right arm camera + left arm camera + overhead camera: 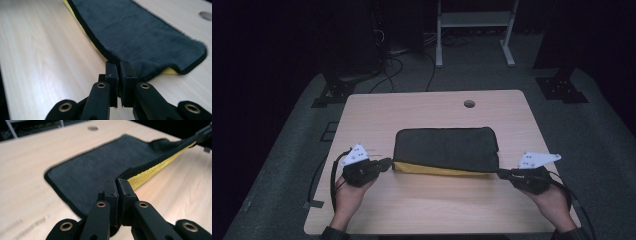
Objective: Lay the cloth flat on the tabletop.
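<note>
On the table (377,210), mid-board, lies the cloth (446,148), folded once, dark side up, yellow underside showing along the near edge. Left gripper (385,163) is clamped on its near-left corner, right gripper (503,173) on its near-right. Judged: first fold nearly laid; release and any further fold remain.

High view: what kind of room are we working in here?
Probably a lab or recording studio, not a home. A bare wooden table with a cable hole stands on grey carpet in a dark room, with loose cables and a white metal rack behind it.
</note>
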